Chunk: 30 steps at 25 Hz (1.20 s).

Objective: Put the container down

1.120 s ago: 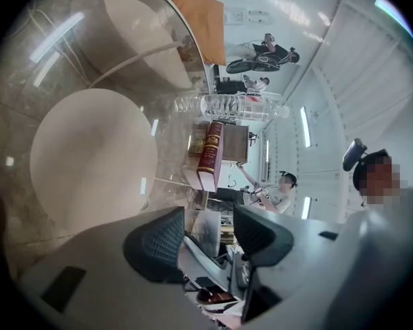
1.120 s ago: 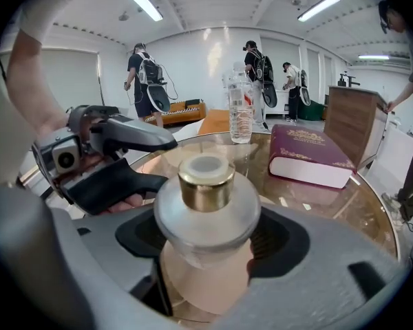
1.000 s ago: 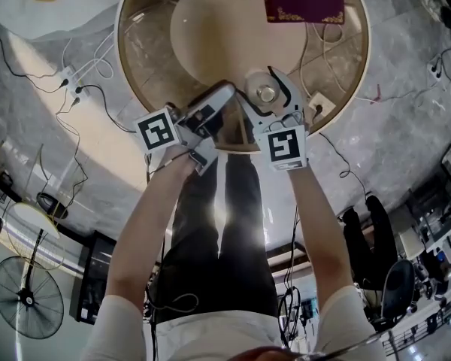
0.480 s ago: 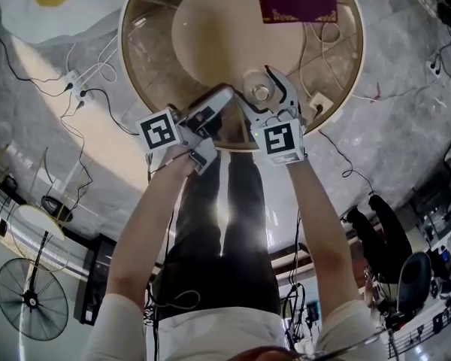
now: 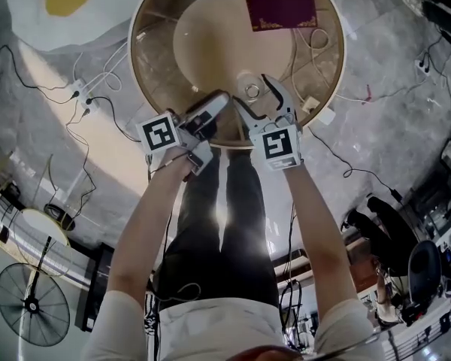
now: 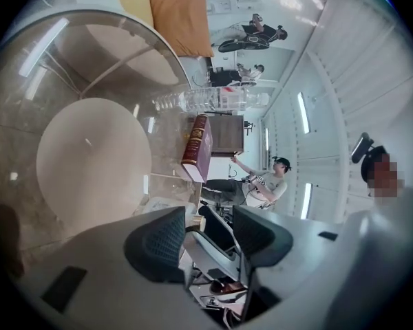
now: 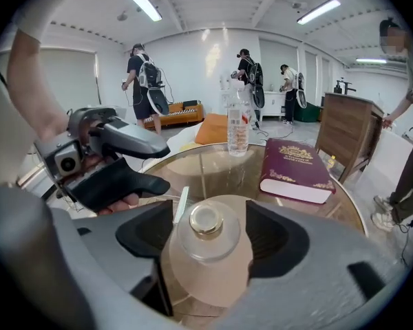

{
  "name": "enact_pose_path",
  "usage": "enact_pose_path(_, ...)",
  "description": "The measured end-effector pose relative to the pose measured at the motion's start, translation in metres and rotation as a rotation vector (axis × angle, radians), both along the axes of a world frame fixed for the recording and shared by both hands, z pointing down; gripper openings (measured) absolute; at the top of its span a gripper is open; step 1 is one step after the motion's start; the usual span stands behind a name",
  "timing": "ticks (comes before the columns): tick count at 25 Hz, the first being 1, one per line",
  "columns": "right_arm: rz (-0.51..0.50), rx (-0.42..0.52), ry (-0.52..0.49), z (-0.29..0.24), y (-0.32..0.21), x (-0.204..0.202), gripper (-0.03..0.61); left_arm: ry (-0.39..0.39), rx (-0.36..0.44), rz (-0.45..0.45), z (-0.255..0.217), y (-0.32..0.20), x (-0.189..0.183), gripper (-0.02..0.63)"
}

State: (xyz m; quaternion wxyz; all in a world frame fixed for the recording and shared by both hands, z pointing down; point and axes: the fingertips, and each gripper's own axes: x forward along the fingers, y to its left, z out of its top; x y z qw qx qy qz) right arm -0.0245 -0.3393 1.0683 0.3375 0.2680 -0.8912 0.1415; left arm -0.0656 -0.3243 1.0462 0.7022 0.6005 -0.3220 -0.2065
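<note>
Container [image 7: 206,246]: a small clear vessel with a broad body and a round metallic cap, upright between the two dark pads of the right tool [image 7: 213,234]. Both pads press against its sides, so this tool is closed on the container. Seen from the head view, the container sits over the near part of the round glass surface [image 5: 154,66], just inside its rim. No view settles whether its base touches the glass.

Left tool [image 6: 210,236]: jaws apart with nothing between them. It is held just beside the right tool at the near rim of the surface, tilted toward it.

Farther objects on the surface: a maroon book [image 7: 296,170] with gold ornament on its cover lies flat at the far side. A clear plastic water bottle [image 7: 238,126] stands upright to the left of the book near the far rim. Both are well apart from the container.

Surroundings: pale stone floor [image 5: 391,74] crossed by cables [image 5: 98,100], a standing fan [image 5: 30,303] at lower left, and several people at the far wall in the right gripper view.
</note>
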Motion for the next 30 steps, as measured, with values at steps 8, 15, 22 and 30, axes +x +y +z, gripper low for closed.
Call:
enact_pose_path(8,0.094,-0.007,-0.037,-0.103,0.021,0.022,0.178,-0.089,0.094,0.136,-0.099,0.022,0.015,0.110)
enact_pose_path(15,0.166,0.021,-0.091,-0.243,0.035,0.032,0.077,-0.161,0.242,0.209,-0.224,0.031,0.021,0.077)
enact_pose_path(22,0.159,0.060,-0.109,-0.369,0.074,0.028,0.025,-0.226,0.352,0.270,-0.347,0.069,0.035,0.049)
enact_pose_path(30,0.144,0.078,-0.149,-0.449,0.112,0.057,-0.006,-0.405,0.432,0.236,-0.421,0.100,0.057,0.015)
